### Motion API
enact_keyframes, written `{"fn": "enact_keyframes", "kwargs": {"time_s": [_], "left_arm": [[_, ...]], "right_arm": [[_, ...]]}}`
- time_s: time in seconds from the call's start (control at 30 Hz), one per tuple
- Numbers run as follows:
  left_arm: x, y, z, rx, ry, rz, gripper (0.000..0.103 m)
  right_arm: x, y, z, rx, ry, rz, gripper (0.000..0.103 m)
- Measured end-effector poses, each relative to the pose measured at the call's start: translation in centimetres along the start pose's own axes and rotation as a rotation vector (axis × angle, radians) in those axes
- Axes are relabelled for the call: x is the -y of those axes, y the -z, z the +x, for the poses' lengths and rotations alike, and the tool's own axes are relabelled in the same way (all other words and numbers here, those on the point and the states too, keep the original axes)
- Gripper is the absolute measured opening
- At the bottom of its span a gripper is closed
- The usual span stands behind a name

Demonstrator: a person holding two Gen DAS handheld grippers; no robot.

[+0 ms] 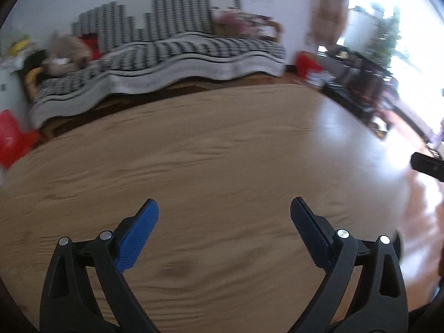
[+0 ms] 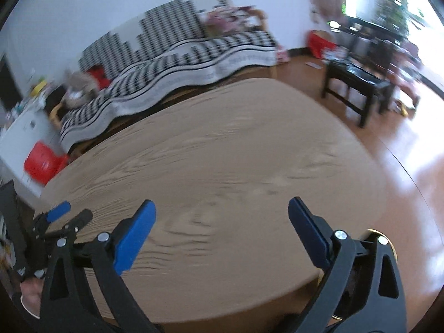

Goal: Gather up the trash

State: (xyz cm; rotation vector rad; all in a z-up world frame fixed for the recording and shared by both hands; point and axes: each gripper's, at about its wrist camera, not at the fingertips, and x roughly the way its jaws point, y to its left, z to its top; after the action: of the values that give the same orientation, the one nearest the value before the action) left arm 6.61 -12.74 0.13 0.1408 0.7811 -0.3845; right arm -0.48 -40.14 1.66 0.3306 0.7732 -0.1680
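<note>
Left wrist view: the left gripper (image 1: 224,216) hangs over the wooden table (image 1: 211,144), fingers spread wide, nothing between them; no trash shows. Right wrist view: the right gripper (image 2: 222,216) likewise gapes wide above the table, empty.

Both fisheye cameras sit low and close over the round light-wood table (image 1: 208,149), looking forward between their own blue-padded fingers. Each faces the black-and-white patterned sofa (image 1: 177,47) at twelve o'clock. Both views share the table, the sofa and the bright window side at two o'clock. The right wrist view is tilted and catches the left gripper (image 2: 66,216) at nine o'clock.
</note>
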Motion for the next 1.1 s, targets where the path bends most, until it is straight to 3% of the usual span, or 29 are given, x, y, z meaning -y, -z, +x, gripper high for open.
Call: {"fn": "enact_keyframes", "kwargs": {"time_s": [0.2, 0.4, 0.6, 1.1], "left_arm": [[-6.6, 0.2, -0.5, 0.0, -0.103, -0.052, 0.093], [-10.4, 0.4, -1.6, 0.028, -0.119, -0.122, 0.094], [-11.4, 0.5, -1.3, 0.023, -0.132, -0.133, 0.094], [-10.6, 0.3, -1.1, 0.002, -0.132, -0.154, 0.094]], "right_arm": [[-8.9, -0.5, 4.1, -0.01, -0.053, -0.13, 0.093], [-13.7, 0.0, 7.3, -0.045, -0.076, -0.194, 0.094], [-14.8, 0.3, 8.5, -0.064, -0.082, -0.204, 0.094], [-13.5, 0.7, 7.7, -0.072, -0.103, -0.179, 0.094]]}}
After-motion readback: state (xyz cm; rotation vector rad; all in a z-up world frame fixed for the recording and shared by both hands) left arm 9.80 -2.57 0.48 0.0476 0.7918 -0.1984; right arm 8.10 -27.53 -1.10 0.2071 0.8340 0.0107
